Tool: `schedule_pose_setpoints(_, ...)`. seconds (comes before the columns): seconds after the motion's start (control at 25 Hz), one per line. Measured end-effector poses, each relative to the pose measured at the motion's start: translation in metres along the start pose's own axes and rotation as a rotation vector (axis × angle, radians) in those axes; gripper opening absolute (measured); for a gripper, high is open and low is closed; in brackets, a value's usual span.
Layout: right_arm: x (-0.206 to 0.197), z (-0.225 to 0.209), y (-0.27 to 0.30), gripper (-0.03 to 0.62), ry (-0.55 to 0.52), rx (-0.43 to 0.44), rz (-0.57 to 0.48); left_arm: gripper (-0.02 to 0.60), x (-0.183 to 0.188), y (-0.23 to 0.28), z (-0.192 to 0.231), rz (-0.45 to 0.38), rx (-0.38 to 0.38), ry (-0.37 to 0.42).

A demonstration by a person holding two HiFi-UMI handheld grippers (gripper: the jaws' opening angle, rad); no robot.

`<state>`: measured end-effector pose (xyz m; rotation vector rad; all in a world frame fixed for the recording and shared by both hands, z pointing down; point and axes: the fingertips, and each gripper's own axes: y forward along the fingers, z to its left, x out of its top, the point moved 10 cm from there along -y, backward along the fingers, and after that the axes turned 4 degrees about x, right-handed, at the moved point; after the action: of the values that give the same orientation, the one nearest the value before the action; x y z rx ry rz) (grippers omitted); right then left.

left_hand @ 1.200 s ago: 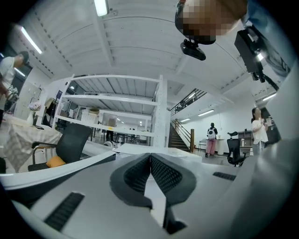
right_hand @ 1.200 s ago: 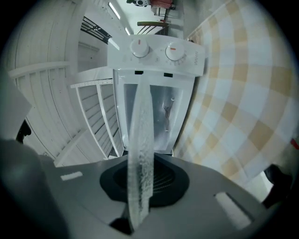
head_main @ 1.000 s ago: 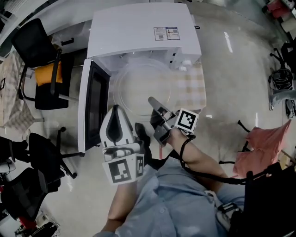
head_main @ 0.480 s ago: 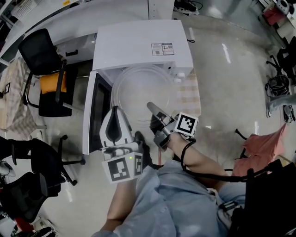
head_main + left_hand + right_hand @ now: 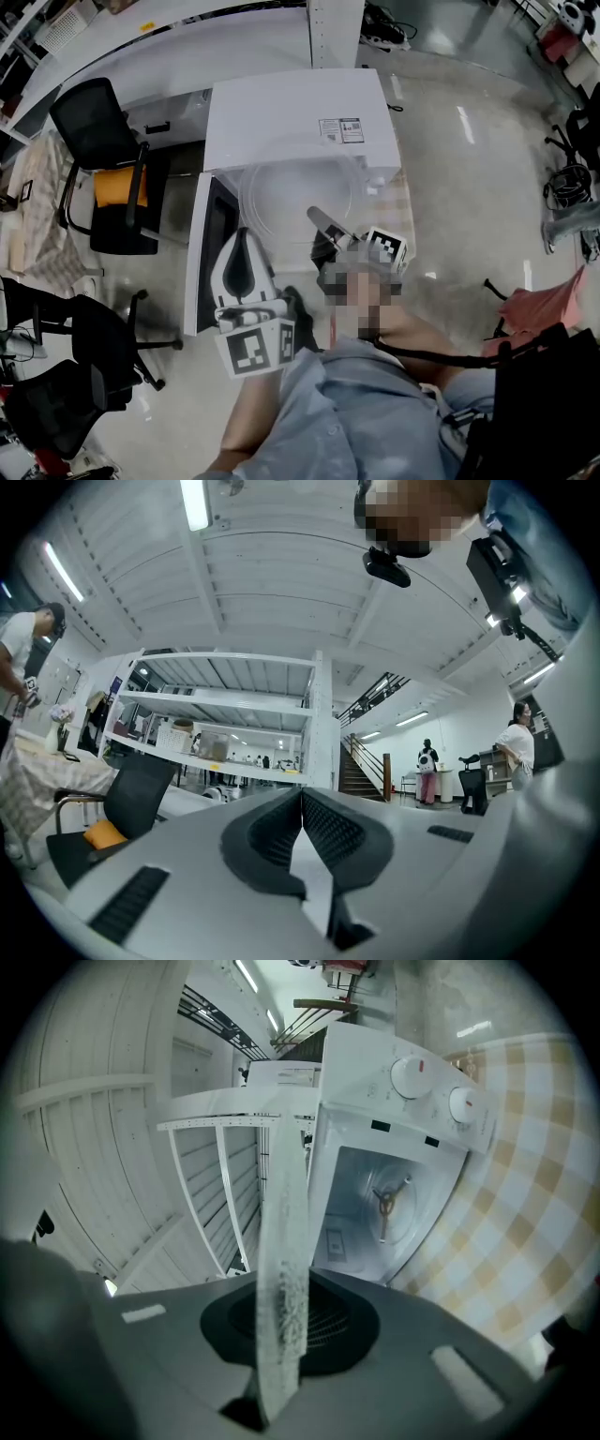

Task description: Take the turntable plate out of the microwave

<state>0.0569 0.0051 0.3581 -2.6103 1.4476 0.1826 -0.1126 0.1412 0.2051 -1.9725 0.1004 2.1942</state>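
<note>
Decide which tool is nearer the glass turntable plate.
Right. The right tool is clamped on the plate at its near rim. The left tool, shut and empty, sits off its left side, beside the open microwave door.

One microwave (image 5: 295,122), one turntable plate (image 5: 298,199), two grippers: left gripper (image 5: 246,236), right gripper (image 5: 317,218); two dials (image 5: 412,1077) on microwave front; one checked cloth (image 5: 525,1194); three black chairs (image 5: 98,141) at left of floor

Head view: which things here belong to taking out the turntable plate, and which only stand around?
Job: microwave, its open door, turntable plate, right gripper shut on the plate's rim.

Around: chair with orange cushion, black office chair, pink cloth, checked cloth under the microwave.
</note>
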Motion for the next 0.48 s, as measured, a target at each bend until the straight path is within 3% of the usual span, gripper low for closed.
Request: schedule_pose_setpoints(0.48, 0.036, -0.006, 0.056, 0.028, 0.108, -0.012, -0.084, 0.008, -0.006, 0.058, 0.017, 0.043, -0.036, 0.006)
